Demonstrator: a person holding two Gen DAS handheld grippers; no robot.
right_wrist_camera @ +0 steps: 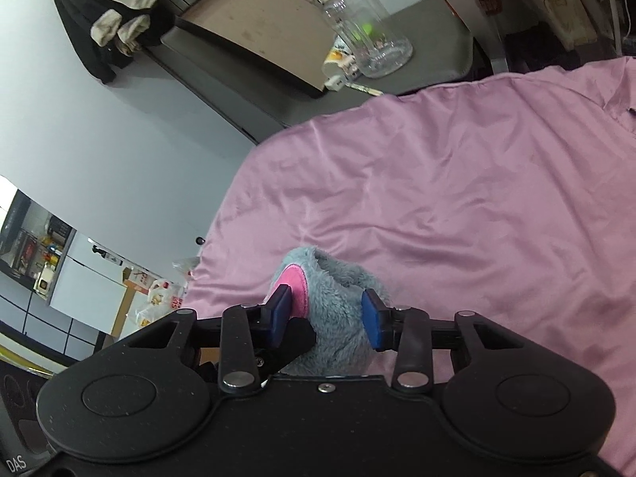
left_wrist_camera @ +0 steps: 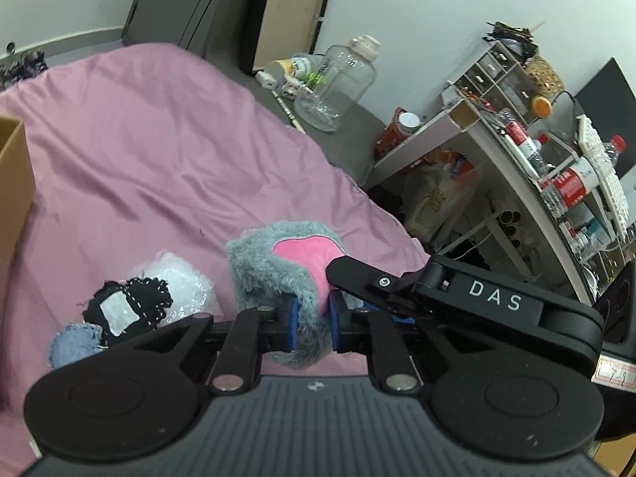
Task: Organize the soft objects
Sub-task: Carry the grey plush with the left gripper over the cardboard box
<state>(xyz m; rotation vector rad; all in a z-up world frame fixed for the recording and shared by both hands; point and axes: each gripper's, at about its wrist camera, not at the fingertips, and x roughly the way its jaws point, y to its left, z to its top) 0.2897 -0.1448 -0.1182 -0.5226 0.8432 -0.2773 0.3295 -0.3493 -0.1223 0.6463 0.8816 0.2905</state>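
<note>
Left wrist view
- Left gripper (left_wrist_camera: pixel 311 320): blue pads are clamped on a fold of the grey plush toy (left_wrist_camera: pixel 286 270); the toy's pink patch is turned upward.
- Right gripper (left_wrist_camera: pixel 457 298): seen entering from the right, one black finger laid against the toy's pink patch.
- Pink bedsheet (left_wrist_camera: pixel 159 151): a wide wrinkled stretch is left bare beyond the toy; its far and right edges curve down onto a grey surface (left_wrist_camera: pixel 349 131).
- Black knitted piece (left_wrist_camera: pixel 127 310), white fluffy piece (left_wrist_camera: pixel 183 286) and pale blue cloth (left_wrist_camera: pixel 73 344): bunched together on the sheet just left of the toy, touching one another.
- Cardboard box (left_wrist_camera: pixel 14 183): one wall is seen at the left edge of the sheet.
- Clear plastic jar (left_wrist_camera: pixel 342 79): set on the grey surface among small items, well apart from the toy.
- Cluttered shelf unit (left_wrist_camera: pixel 536 167): stood to the right, past the bed's edge, loaded with bottles.

Right wrist view
- Right gripper (right_wrist_camera: pixel 328 320): blue pads are set wide, closed on either flank of the grey plush toy (right_wrist_camera: pixel 338 302); the toy is held above the pink bedsheet (right_wrist_camera: pixel 457 198).
- Sheet's left edge is seen just beside the toy; broad bare sheet lies ahead and to the right.
- Clear plastic jar (right_wrist_camera: pixel 361 28): far ahead on a grey surface (right_wrist_camera: pixel 429 55), beside a flat board (right_wrist_camera: pixel 258 16).
- Dark garment (right_wrist_camera: pixel 103 20): hung at upper left.
</note>
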